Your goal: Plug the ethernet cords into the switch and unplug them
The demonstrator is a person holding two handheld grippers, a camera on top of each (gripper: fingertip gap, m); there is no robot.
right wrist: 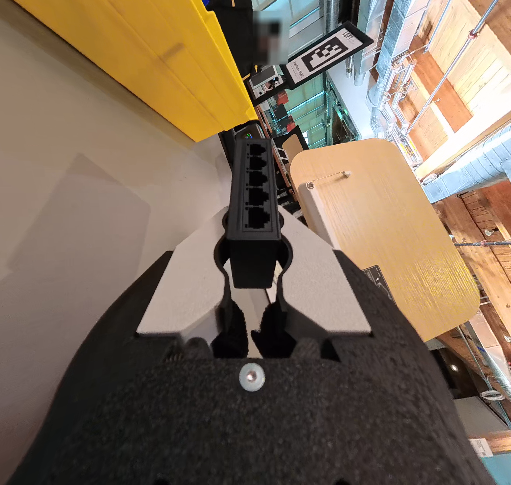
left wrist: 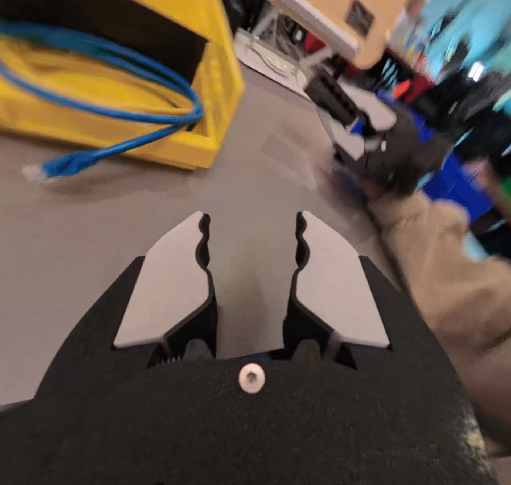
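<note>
In the left wrist view, the left gripper (left wrist: 253, 220) sits low in the centre of the frame above the grey table (left wrist: 249, 167), its two grey fingers (left wrist: 171, 278) spread apart with bare table showing in the gap and nothing held between them. In the upper left of the frame a yellow bin (left wrist: 218, 85) rests on the table. A blue ethernet cord (left wrist: 124, 65) is looped inside it and spills out over the bin's front edge; the cord's clear plug (left wrist: 33, 172) lies on the table at the left edge of the frame, just in front of the bin and well apart from the left gripper. At the right of this blurred view, the other gripper's grey fingers (left wrist: 370, 123) show farther off, with a beige sleeve (left wrist: 431, 264) below them.

In the right wrist view, the right gripper (right wrist: 253, 223) is closed on a black ethernet switch (right wrist: 254, 195) at the centre of the frame. The fingers clamp the switch's near end on both sides, and the switch points away along them, with its row of five empty ports facing the camera. The yellow bin (right wrist: 154, 43) fills the upper left of this frame, beside the pale table (right wrist: 69, 181). A light wooden tabletop (right wrist: 387, 237) stands at the right, and a black-and-white marker board (right wrist: 329, 51) hangs in the upper centre.
</note>
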